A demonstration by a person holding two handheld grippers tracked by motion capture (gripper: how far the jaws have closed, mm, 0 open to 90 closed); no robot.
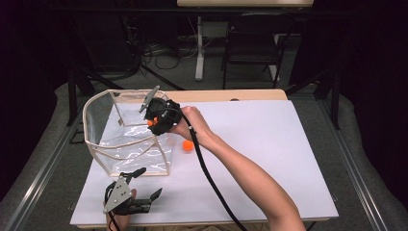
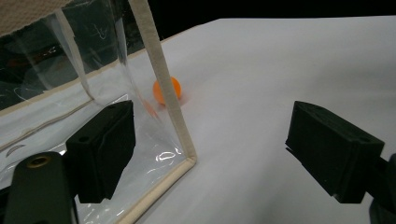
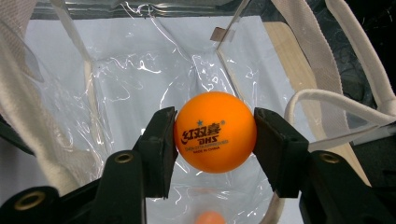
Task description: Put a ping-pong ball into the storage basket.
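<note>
A clear plastic bag (image 1: 126,137) with beige trim stands open on the white table at the left. My right gripper (image 1: 153,121) hovers over the bag's open top, shut on an orange ping-pong ball (image 3: 215,132) with printed lettering; the bag's clear floor (image 3: 140,79) lies below it. A second orange ball (image 1: 187,145) rests on the table just right of the bag, and shows behind the bag's trim (image 2: 166,91) in the left gripper view. My left gripper (image 1: 150,182) sits near the table's front edge, open (image 2: 219,144), its jaws either side of the bag's near corner (image 2: 189,161) without touching it.
A white sheet (image 1: 269,144) covers the table, bare to the right of the arm. The right gripper's cable (image 1: 211,183) trails across it to the front edge. A dark chair (image 1: 252,43) and table legs stand beyond. A blurred orange ball (image 3: 210,218) shows low in the right gripper view.
</note>
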